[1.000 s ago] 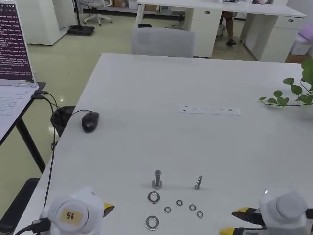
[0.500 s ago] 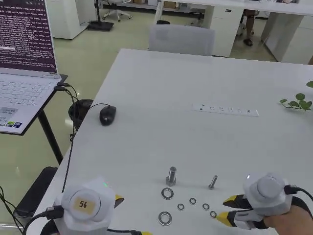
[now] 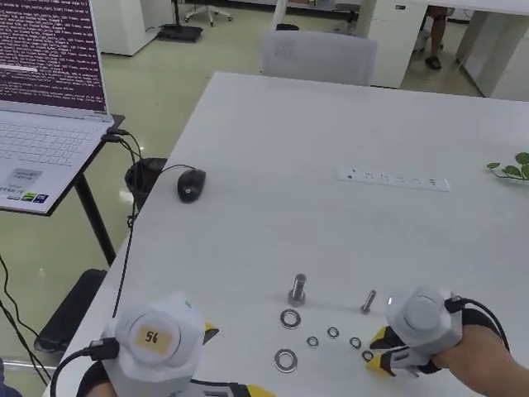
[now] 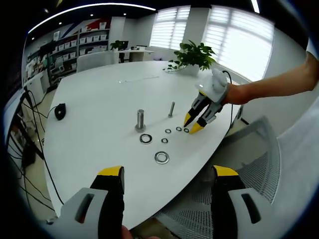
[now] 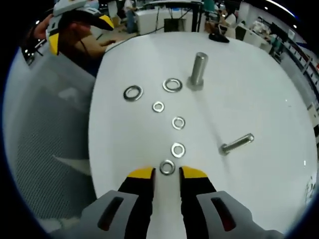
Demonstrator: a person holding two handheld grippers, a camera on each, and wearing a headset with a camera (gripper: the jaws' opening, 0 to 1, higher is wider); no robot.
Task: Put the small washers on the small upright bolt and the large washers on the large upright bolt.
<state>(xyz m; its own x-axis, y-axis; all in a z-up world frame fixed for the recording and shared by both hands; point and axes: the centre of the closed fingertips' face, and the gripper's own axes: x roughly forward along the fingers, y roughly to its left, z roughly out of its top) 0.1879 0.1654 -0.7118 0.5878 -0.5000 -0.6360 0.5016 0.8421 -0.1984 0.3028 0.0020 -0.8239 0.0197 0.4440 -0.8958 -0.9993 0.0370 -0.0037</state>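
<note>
Jaws of our right hand-held gripper (image 5: 167, 174) stand narrowly apart, tips either side of the nearest small washer (image 5: 167, 167) on the desk (image 5: 259, 89). From it, the small bolt (image 5: 238, 143) rises at two o'clock, and the large bolt (image 5: 198, 69) at one o'clock beside two large washers (image 5: 172, 84). Our left hand-held gripper (image 4: 168, 172) gapes wide, empty.

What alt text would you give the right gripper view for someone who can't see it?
The right gripper, jaws slightly apart, points at the nearest small washer on a white table. Beyond lie three more small washers, two large washers, the large bolt and, to the right, the small bolt.
</note>
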